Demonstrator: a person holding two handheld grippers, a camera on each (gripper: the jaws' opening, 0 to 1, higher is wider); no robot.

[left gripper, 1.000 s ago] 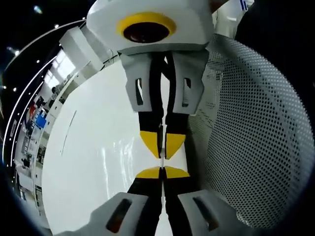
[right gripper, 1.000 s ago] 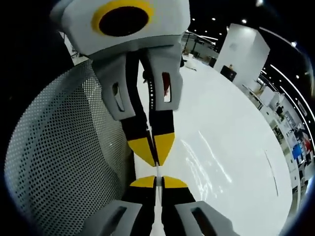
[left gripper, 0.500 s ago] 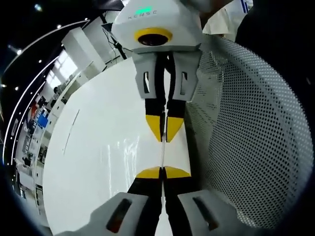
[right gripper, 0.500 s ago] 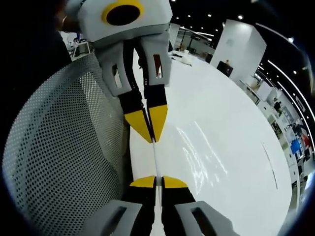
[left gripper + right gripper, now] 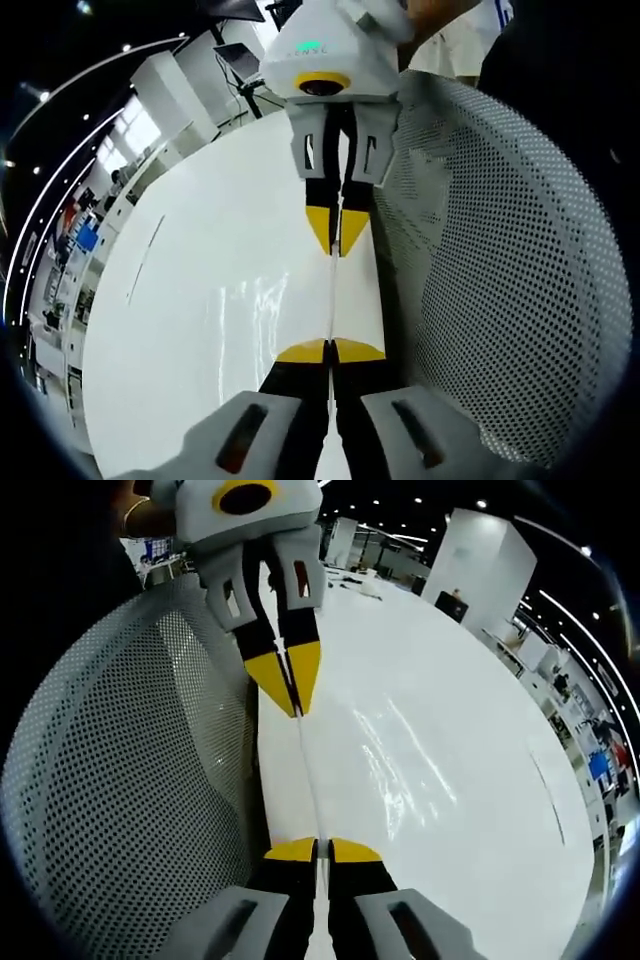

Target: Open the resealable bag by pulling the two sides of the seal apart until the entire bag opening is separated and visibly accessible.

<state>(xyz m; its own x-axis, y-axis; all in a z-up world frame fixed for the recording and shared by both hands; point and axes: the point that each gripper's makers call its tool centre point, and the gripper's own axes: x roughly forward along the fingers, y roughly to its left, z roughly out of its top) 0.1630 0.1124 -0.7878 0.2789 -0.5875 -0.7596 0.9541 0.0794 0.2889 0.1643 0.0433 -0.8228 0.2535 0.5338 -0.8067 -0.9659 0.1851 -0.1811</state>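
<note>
The white desk spreads wide beneath your hands, glossy and catching glare, and a perforated white mesh panel curves up along one side of it; in the right gripper view the same mesh panel rises on the opposite side.

Between your two grippers the resealable bag is stretched edge-on, so you see it as a thin pale strip. Its long axis runs straight from one gripper to the other, along the line of both sets of jaws, just above the desk.

Your left gripper is closed tight on the near end of the strip, yellow tips together. Your right gripper faces it, well apart, pinching the far end.

In the right gripper view the right gripper clamps the resealable bag, and the left gripper clamps the other end.
</note>
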